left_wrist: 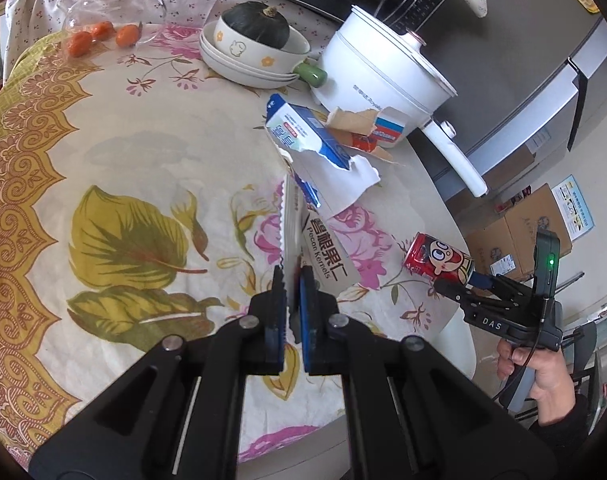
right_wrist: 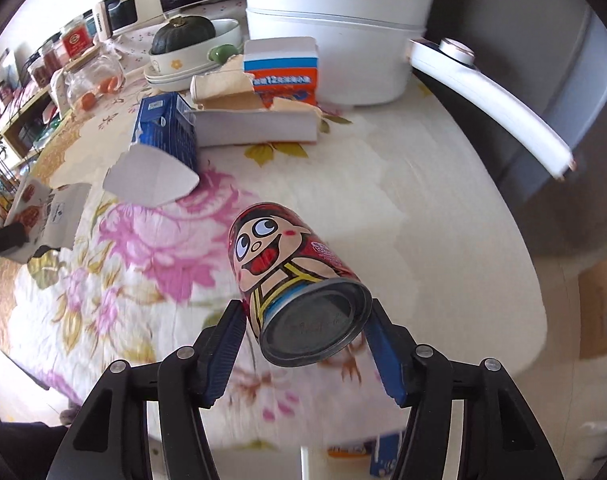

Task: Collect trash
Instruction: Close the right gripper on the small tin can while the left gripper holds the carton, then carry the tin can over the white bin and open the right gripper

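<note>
Pinching a pecan packet (left_wrist: 323, 258) in the downward-angled left gripper (left_wrist: 292, 280), right gripper (right_wrist: 307, 320) clamping a tilted red can (right_wrist: 291, 276).

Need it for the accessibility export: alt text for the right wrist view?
The right gripper is shut on a red cartoon-face can, held tilted above a floral tablecloth. Behind it lie torn cartons and a white electric pot.

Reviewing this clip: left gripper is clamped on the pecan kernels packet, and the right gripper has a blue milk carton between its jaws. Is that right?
Not quite. The right gripper holds a red cartoon can between its jaws, as the right wrist view shows; the blue milk carton lies farther back on the table. The left gripper is indeed clamped on the pecan kernels packet.
</note>
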A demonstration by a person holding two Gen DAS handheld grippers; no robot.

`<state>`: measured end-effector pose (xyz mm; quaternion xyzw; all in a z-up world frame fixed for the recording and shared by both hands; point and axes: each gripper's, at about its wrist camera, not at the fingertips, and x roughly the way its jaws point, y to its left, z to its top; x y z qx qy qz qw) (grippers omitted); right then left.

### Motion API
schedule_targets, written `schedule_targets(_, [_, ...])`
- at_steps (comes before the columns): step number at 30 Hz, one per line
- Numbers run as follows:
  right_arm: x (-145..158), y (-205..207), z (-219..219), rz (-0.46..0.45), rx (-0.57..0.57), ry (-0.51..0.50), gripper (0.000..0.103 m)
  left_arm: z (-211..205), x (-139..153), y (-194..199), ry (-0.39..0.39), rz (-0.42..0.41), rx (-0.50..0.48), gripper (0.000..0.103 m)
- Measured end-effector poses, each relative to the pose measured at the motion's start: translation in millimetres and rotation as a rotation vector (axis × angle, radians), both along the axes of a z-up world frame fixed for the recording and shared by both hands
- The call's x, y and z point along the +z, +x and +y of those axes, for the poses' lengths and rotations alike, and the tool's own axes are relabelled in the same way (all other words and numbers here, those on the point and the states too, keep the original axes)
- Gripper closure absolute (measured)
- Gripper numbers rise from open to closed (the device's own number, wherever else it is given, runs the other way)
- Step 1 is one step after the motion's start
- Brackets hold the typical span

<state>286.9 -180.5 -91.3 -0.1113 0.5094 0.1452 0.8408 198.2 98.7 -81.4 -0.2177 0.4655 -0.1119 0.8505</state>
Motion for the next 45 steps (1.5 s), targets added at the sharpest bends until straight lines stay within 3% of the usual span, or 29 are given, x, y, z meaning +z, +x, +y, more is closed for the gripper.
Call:
schedule_targets(14, [27.5, -78.7, -54.8, 0.014, -0.101, 0.031, 0.047, -45.0, 11.0, -29.7, 0.023, -0.024, -0.124, 0.096])
schedule_targets(26, [25.8, -106.3, -108.0, 0.025, -0.174, 0.0, 0.047, -83.5, 3.3, -35.8, 0.06, -0.008, -0.196, 0.096])
schedule_targets(45, [1.9, -127.9, -202.4, 0.09, -0.327, -0.044, 0.047, -211.7, -11.1, -30.8, 0.089, -0.013, -0.411, 0.096])
